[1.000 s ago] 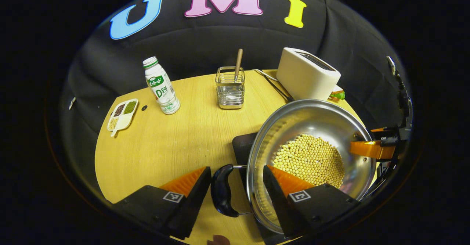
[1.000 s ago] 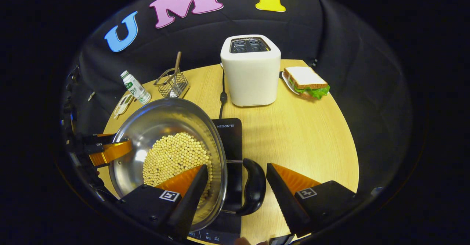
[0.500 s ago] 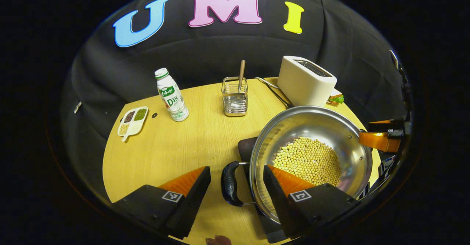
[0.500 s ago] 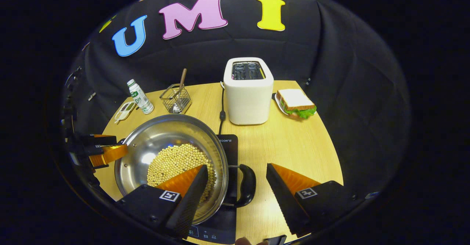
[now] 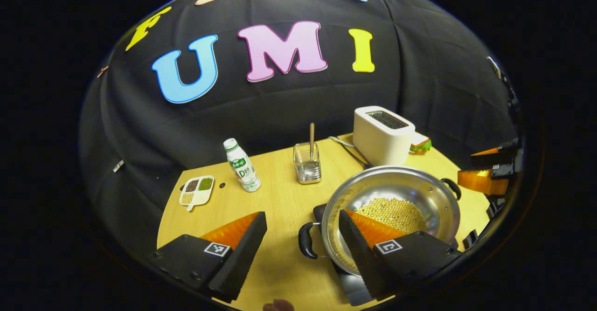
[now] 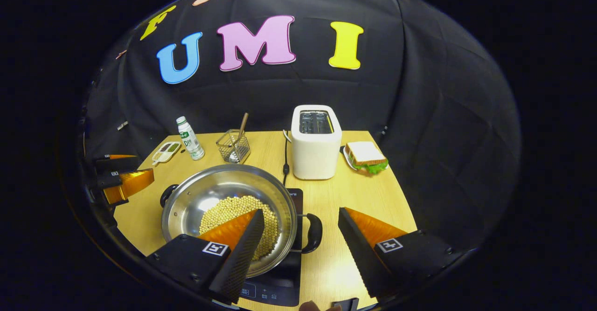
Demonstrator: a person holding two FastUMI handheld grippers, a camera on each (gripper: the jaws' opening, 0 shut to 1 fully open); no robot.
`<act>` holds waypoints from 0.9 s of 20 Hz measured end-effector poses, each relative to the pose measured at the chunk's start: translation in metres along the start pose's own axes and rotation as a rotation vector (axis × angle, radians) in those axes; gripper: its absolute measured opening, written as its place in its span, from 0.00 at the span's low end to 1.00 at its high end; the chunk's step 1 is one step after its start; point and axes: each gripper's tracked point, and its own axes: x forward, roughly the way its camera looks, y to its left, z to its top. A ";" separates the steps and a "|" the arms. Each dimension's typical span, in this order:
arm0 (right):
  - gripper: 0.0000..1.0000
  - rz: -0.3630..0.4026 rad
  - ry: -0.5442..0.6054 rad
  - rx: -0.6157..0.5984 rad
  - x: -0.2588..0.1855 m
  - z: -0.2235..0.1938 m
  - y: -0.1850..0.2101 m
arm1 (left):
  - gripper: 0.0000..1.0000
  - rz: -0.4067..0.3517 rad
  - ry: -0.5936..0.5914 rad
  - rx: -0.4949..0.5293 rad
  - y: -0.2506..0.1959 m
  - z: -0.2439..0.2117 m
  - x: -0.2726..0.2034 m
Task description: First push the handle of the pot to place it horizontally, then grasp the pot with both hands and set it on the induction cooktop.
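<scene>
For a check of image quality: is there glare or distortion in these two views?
Left gripper view: fisheye bending curves the table edge; sharp overall. Right gripper view: a bright glare patch lies on the pot's steel wall left of the soybeans; the toaster is evenly lit.

The bottle (image 5: 242, 165) carries a green-and-white label with a large "D"; its remaining characters are too small to read. Cooktop (image 6: 275, 289) markings are illegible. The square marker patterns on the fingers (image 6: 237, 250) contain no text.

left claw (image 5: 301, 236): fingers spread (holding nothing) | right claw (image 6: 301, 236): fingers spread, raised
</scene>
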 end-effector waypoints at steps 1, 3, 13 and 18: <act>0.99 -0.002 -0.032 -0.001 -0.008 0.010 0.001 | 0.97 -0.020 -0.045 -0.026 -0.004 0.013 -0.010; 0.99 -0.003 -0.113 -0.014 -0.026 0.034 0.004 | 0.97 -0.049 -0.115 -0.071 -0.008 0.034 -0.032; 0.99 0.021 -0.428 -0.051 -0.133 0.123 0.045 | 0.98 0.040 -0.422 -0.136 0.025 0.101 -0.142; 0.98 0.026 -0.535 -0.046 -0.171 0.143 0.063 | 0.98 0.053 -0.493 -0.175 0.035 0.115 -0.188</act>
